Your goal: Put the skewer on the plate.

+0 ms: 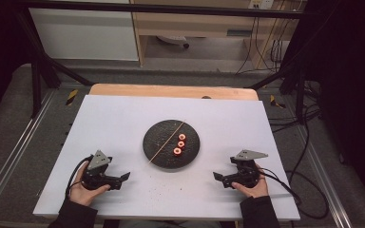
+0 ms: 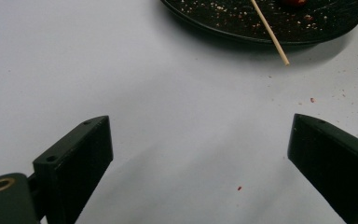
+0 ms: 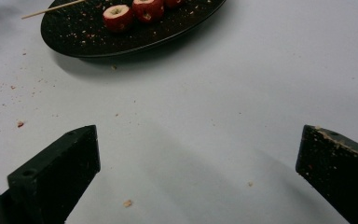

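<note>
Both tongs released, jaws wide — left gripper (image 1: 123,177) and right gripper (image 1: 217,177) rest on the table (image 1: 123,114), flanking the plate (image 1: 159,142) — skewer (image 1: 166,142) plus three red fruit pieces (image 1: 180,144) on it.

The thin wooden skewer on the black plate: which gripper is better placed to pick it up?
Probably the left gripper. The thin wooden skewer overhangs the round black plate on its side; the three red fruit pieces lie toward the right gripper.

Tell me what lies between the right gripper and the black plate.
Only bare white table with scattered crumbs, as the right gripper view shows: nothing stands between the open right gripper and the black plate.
</note>
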### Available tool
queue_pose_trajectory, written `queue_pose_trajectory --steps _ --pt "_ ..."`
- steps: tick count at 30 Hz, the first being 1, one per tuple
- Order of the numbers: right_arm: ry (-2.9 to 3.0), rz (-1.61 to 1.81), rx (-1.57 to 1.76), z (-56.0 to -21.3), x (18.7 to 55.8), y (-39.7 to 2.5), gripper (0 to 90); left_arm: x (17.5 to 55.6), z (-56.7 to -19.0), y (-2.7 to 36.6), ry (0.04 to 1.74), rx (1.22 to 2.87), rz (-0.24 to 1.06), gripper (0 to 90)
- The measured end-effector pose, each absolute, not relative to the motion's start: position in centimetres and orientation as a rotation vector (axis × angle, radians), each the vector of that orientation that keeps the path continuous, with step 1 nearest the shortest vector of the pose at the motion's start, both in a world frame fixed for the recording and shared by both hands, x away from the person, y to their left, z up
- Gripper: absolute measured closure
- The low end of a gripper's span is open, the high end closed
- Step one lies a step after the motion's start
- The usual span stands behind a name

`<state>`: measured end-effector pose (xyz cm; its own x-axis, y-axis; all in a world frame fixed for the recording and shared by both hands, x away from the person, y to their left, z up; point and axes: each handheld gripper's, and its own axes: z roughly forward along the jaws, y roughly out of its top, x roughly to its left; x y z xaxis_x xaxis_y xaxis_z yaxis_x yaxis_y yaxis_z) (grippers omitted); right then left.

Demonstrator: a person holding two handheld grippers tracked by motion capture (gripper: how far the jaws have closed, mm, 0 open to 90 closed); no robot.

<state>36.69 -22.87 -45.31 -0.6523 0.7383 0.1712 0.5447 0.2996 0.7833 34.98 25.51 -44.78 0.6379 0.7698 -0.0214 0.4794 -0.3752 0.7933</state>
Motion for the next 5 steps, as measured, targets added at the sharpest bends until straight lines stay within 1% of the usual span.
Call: queue_pose_trajectory --steps 5 --pt "2.347 1.276 1.171 -45.36 36.72 -22.86 0.8 34.97 -44.91 25.52 0.97 2.051 0.453 6.0"
